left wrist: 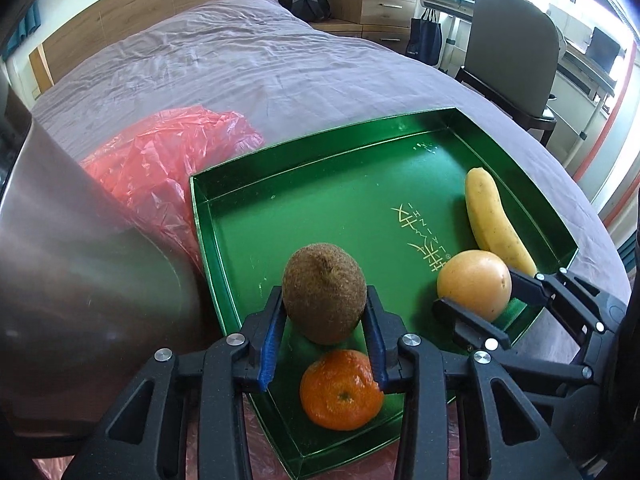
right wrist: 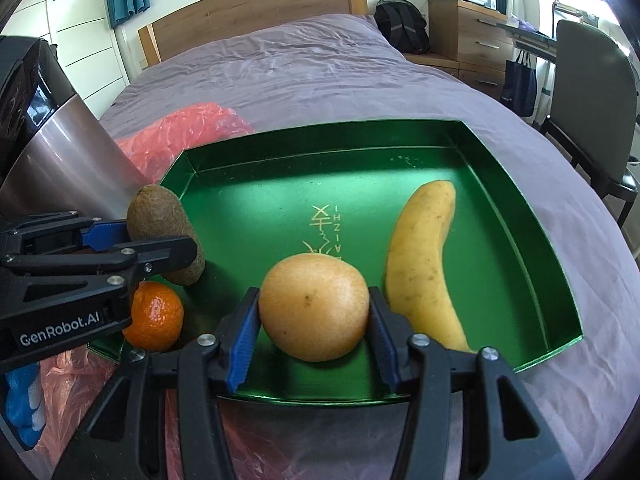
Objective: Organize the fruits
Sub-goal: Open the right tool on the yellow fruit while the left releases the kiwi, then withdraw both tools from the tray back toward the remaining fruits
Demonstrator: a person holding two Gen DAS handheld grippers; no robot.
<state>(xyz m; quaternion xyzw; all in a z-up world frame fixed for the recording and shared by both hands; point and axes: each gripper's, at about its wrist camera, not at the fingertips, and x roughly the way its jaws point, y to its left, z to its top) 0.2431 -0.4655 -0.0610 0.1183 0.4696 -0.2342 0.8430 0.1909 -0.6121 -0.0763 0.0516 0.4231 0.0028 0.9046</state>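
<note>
A green tray lies on the bed. My left gripper is shut on a brown kiwi above the tray's near left part. A mandarin lies in the tray just under it. My right gripper is shut on a yellow-orange round fruit low over the tray's near edge. A banana lies in the tray at the right, close beside that fruit.
A crumpled red plastic bag lies left of the tray. A steel cylinder stands at the left. More red plastic lies in front. A chair and drawers stand right of the bed.
</note>
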